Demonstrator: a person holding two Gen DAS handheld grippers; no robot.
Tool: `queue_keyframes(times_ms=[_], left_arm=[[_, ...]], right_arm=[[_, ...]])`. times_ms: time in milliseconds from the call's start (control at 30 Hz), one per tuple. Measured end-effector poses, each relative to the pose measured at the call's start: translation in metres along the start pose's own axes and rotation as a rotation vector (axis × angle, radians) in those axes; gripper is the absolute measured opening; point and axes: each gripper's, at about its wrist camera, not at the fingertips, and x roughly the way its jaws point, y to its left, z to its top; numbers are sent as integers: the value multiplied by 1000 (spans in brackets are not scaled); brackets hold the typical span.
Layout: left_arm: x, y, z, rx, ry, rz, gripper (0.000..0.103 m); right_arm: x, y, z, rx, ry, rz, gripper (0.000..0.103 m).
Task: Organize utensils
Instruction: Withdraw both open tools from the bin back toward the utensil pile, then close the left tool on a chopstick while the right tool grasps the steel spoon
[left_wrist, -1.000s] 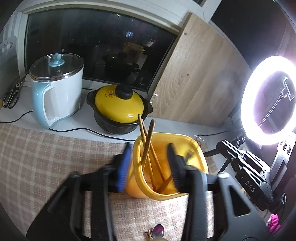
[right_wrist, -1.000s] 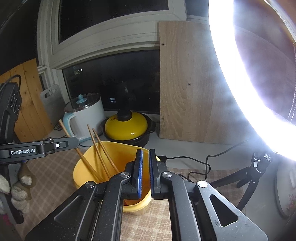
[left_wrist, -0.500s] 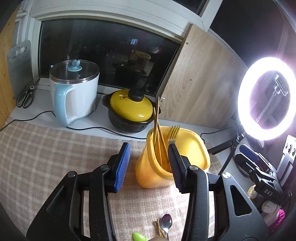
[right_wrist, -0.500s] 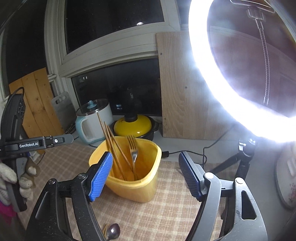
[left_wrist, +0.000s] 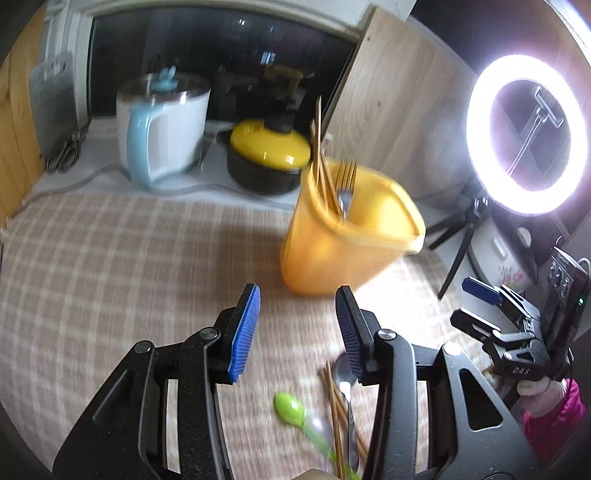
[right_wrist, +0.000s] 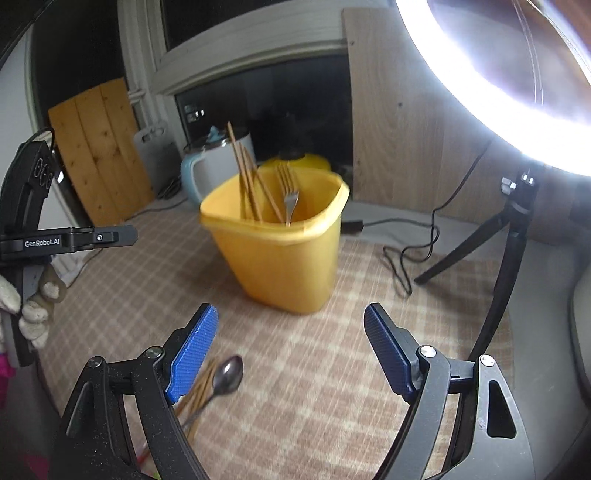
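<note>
Now that the fork (right_wrist: 290, 199) has joined the chopsticks (right_wrist: 245, 177) in the bin (right_wrist: 284, 258), both tongs (left_wrist: 295, 332) (right_wrist: 288, 350) gape empty, backed off; spoon (right_wrist: 229, 371) before bin next.

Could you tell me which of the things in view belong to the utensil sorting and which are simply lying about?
Job: yellow bin, fork, chopsticks inside; metal spoon, green spoon, loose chopsticks on cloth.

Bystanders: kettle, yellow-lidded pot, ring light, scissors.
</note>
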Motion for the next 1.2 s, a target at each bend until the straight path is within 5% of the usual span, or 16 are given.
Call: queue_keyframes(times_ms=[433, 800, 867, 1200], left_arm=[[24, -15, -85, -18, 164, -11, 43], [51, -37, -108, 32, 254, -13, 35], [56, -36, -108, 28, 268, -16, 28], [79, -47, -106, 71, 307, -1, 28]], right_arm=[[29, -4, -35, 44, 125, 117, 81], [64, -8, -48, 152, 270, 219, 80], [66, -6, -49, 156, 276, 231, 76], [85, 0, -57, 193, 346, 266, 46]])
